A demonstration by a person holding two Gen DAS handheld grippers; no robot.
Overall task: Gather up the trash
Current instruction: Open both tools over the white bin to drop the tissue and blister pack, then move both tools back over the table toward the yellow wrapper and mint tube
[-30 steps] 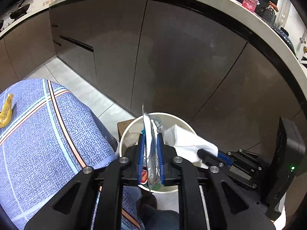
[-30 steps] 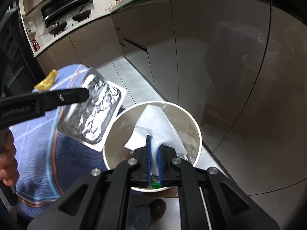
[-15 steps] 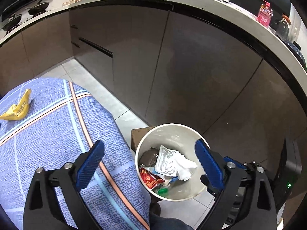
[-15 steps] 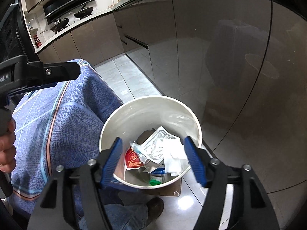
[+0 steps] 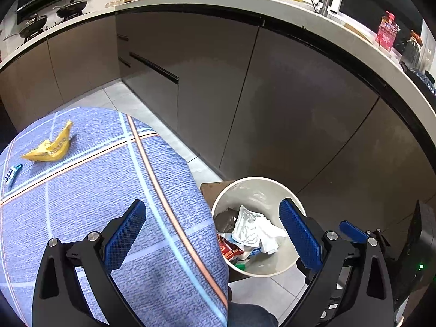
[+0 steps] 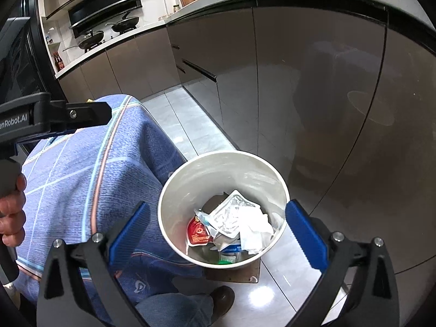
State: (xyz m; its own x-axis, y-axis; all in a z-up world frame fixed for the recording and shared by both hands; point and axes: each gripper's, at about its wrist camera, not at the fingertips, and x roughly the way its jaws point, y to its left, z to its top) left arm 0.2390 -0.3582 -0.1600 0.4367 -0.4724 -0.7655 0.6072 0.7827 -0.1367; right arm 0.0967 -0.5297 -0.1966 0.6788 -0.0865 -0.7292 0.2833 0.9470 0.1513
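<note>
Trash lies in two places in front of you. Most of it sits at the bottom of the white bin [image 6: 174,190] on the floor tiles, hard against the drooping edge of the blue checked tablecloth [image 5: 90,179] and close to the brown cabinet fronts [image 5: 286,103]. Inside the bin you can pick out a silver foil pouch [image 6: 231,214] lying on top, a crumpled white tissue [image 6: 257,231] just beside it toward the right wall, a red sachet [image 6: 196,230] at the left wall, and a green scrap [image 6: 224,259] at the near side.

On the table two pieces are still out: a yellow wrapper [image 5: 51,144] near the far left edge of the cloth, and a small blue-and-white wrapper [image 5: 12,173] just beside it, closer to the left edge. Both lie flat and apart from each other.

Your left gripper [image 5: 215,234] has its jaws spread wide with nothing between the blue pads; in its own view one pad is over the cloth and the other over the bin's right rim. Your right gripper [image 6: 218,231] is opening, its pads standing either side of the bin from above and pressing on nothing; the pouch and tissue lie loose below it. In the right wrist view your left hand [image 6: 11,215] grips the black handle at the left edge of the picture. Your shoe [image 6: 222,297] stands on the tiles at the foot of the bin.
</note>
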